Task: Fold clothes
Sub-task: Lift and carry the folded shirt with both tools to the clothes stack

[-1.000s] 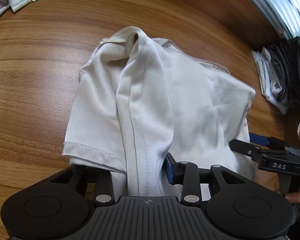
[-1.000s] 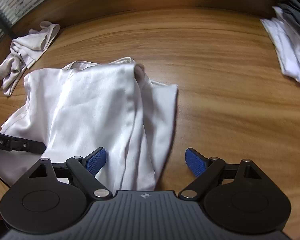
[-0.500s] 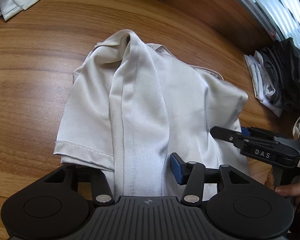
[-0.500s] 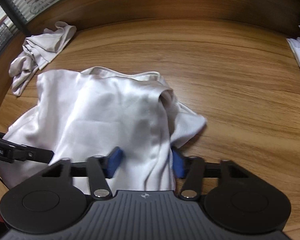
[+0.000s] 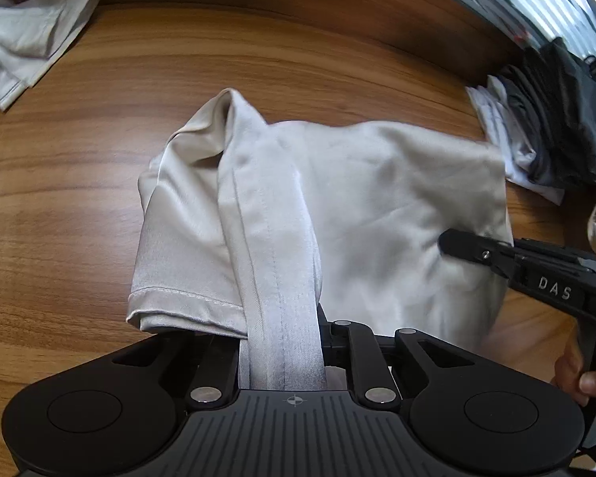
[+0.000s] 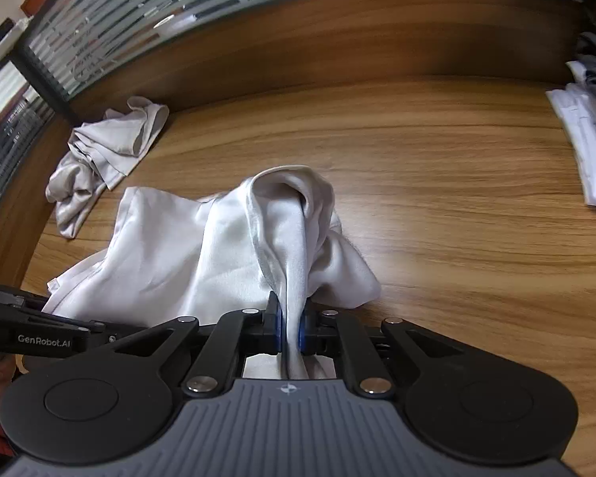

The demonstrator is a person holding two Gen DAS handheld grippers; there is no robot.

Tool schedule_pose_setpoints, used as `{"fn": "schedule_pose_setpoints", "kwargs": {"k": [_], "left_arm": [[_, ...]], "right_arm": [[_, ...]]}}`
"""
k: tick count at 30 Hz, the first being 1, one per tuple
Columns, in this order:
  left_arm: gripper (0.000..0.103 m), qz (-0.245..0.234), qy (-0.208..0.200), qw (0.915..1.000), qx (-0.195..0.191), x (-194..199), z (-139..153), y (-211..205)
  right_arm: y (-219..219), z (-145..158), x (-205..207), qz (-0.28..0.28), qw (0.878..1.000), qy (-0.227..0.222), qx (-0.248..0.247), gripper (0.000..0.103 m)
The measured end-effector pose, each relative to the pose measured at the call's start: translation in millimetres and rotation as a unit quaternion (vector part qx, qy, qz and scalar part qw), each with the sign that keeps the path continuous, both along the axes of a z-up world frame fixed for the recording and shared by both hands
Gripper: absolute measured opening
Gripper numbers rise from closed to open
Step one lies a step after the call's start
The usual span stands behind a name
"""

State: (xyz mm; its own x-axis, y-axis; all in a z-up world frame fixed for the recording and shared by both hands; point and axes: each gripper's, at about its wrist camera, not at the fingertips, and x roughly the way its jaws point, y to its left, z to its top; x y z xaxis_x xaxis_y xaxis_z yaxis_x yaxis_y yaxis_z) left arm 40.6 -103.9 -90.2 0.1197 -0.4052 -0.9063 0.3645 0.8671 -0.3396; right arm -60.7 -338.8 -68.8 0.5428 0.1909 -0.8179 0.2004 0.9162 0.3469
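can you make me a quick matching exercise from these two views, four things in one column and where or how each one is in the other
Things:
1. white shirt
2. crumpled pale garment
3. dark clothes pile
4. right gripper

Place or state:
a. far left of the table, lying loose
b. jaws closing on a fold of fabric
c. far right table edge, stacked
d. middle of the table, pinched at two spots

Pairs: 1-d, 2-a, 3-c, 4-b

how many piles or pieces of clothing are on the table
3: the white garment both grippers pinch, a crumpled pale garment at far left, a dark-and-white pile at far right. More may lie off-frame.
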Motion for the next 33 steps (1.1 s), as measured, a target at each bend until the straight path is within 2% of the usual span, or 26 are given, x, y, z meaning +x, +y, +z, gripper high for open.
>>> {"fn": "schedule_pose_setpoints", "kwargs": {"k": [7,12,22,28,33], "left_arm": [[0.017,-0.055,-0.024,0.9981,-0.016,-19.8,46.0,-48.7],[0.017,-0.061,-0.024,0.9968,-0.046,-37.4,81.1,-88.9],[0.016,-0.057,-0.05,0.9893,-0.124,-49.4,186.4,-198.2],[0.017,-0.092,-0.067,0.9846,-0.133,-35.8,246.9,-274.6],[0.017,-0.104,-0.105,0.9802,-0.132,-20.7,283.5,-329.9]], "right_arm": [[-35.2,36.6,-37.0,-0.02,1.0,0.002,-0.003,0.008],[-84.3,74.6,-73.3,-0.029,0.999,-0.014,-0.005,0.008],[-212.9,186.2,-122.5,0.006,0.998,-0.049,-0.024,0.007],[-302.2,256.1,-125.0,0.025,0.998,-0.053,-0.036,0.007],[-373.8,304.8,-115.9,0.029,0.996,-0.067,-0.046,0.007]]}}
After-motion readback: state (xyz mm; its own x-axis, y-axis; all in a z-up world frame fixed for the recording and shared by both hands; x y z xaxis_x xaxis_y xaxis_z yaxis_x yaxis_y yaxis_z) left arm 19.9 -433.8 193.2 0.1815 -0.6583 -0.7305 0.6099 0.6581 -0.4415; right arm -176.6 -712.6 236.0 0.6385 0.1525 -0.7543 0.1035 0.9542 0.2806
